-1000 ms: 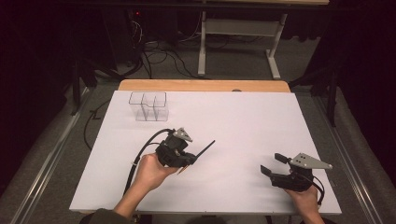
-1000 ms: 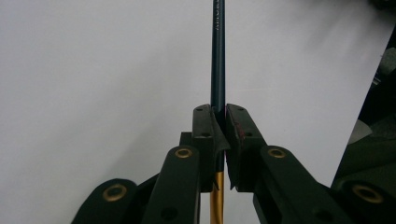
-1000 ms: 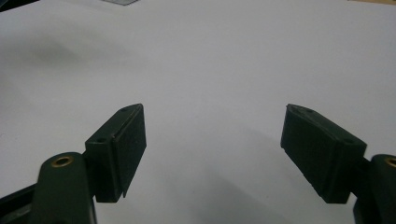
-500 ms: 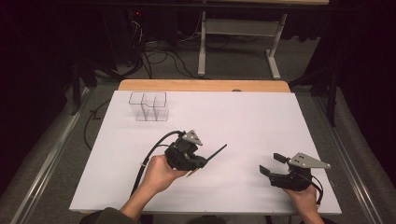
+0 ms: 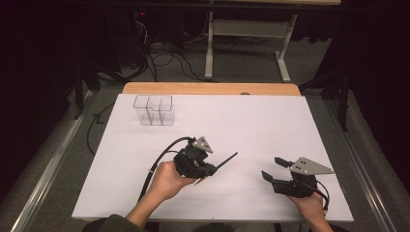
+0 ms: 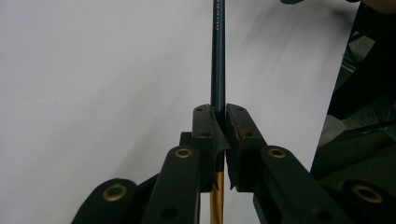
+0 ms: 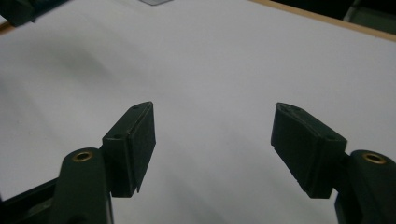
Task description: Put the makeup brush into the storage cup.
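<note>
The left gripper [image 5: 212, 169] is clamped on a dark pen [image 6: 218, 56] whose tip points toward two o'clock over the white table [image 5: 251, 125]. At four o'clock, the right gripper [image 5: 275, 169] has its jaws apart, just been closing, with nothing between them.

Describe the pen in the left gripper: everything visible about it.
The pen is a slim, dark teal stick with faint lettering on its barrel and a gold-coloured section below the grip. The left gripper is shut on it, both pads pressing its sides. In the high view its long dark end juts from the jaws up and to the right, above the white table, toward the right gripper. Its tip is out of frame in the left gripper view.
</note>
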